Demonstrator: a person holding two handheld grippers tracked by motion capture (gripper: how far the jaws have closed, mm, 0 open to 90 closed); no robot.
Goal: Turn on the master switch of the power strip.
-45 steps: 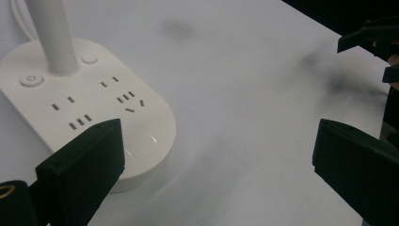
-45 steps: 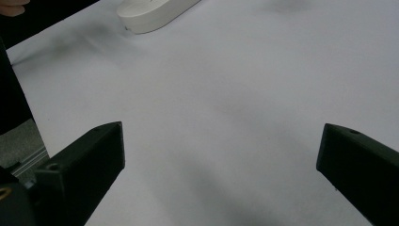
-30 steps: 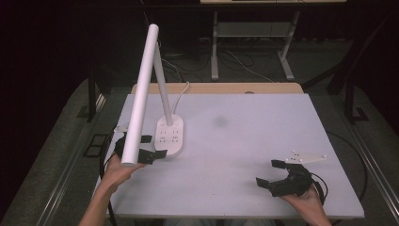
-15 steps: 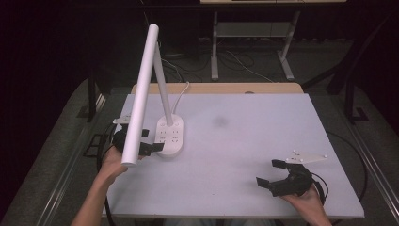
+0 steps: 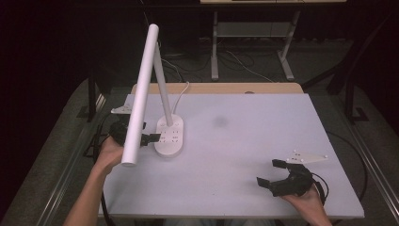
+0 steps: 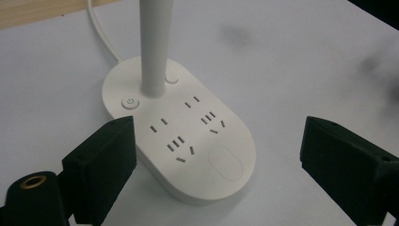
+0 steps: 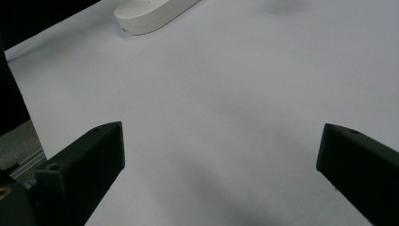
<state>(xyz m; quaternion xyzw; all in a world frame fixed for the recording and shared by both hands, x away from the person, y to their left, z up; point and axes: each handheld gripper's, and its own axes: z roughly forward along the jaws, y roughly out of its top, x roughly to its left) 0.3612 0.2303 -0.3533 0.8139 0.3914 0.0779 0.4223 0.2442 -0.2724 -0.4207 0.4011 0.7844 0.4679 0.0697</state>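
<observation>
The left gripper [image 5: 141,137] rests on the table with its jaws spread wide and holding nothing. Just ahead of it, between the lines of the two jaws, lies the lamp base [image 6: 181,136] — a white oval slab with rows of socket slots, a round power button [image 6: 130,102] on the side near the left jaw, a second round button beyond the stem, and a smooth oval pad at the end nearest the gripper. A white stem [image 6: 155,44] rises from the far end of the base, and its long tube head [image 5: 140,96] slants down over the gripper, hiding part of it in the high view. A white cord [image 6: 101,33] runs away behind the base; where it ends is cut off.

Well off to that gripper's right, the right gripper [image 5: 281,176] sits near the person's edge — jaws likewise wide apart and empty, over bare surface.

The table [image 5: 244,141] is pale white with a faint grey smudge [image 5: 219,122] and a wooden strip along its far edge. The room beyond is dark, with table legs and cables on the floor.
</observation>
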